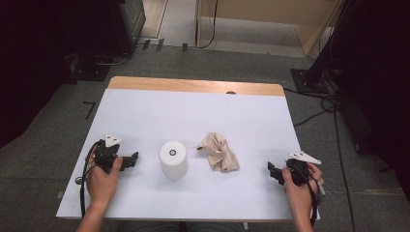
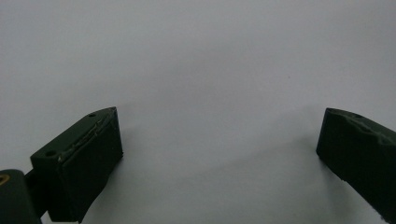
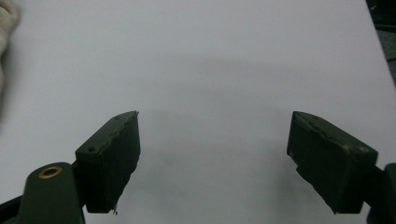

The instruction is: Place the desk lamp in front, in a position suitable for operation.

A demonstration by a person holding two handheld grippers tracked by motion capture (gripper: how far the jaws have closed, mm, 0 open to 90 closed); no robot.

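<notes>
Two tools at rest height over the surface [image 1: 145, 116], both with jaws spread wide and nothing between them. Left tool [image 1: 133, 159] points toward the white paper roll [image 1: 173, 160], which stands upright just beyond its tips, not touching. Right tool [image 1: 271, 172] points toward the crumpled beige cloth [image 1: 218, 152], which lies apart from its tips, between that tool and the roll. In the right gripper view a beige edge of the cloth [image 3: 7, 28] sits at the far left, well off the jaw line; bare white surface lies between the jaws. Left gripper view: bare surface between its jaws too. Judgement: work at its start. Nothing gripped, cloth still bunched, roll untouched. Approach and grasp remain.
</notes>
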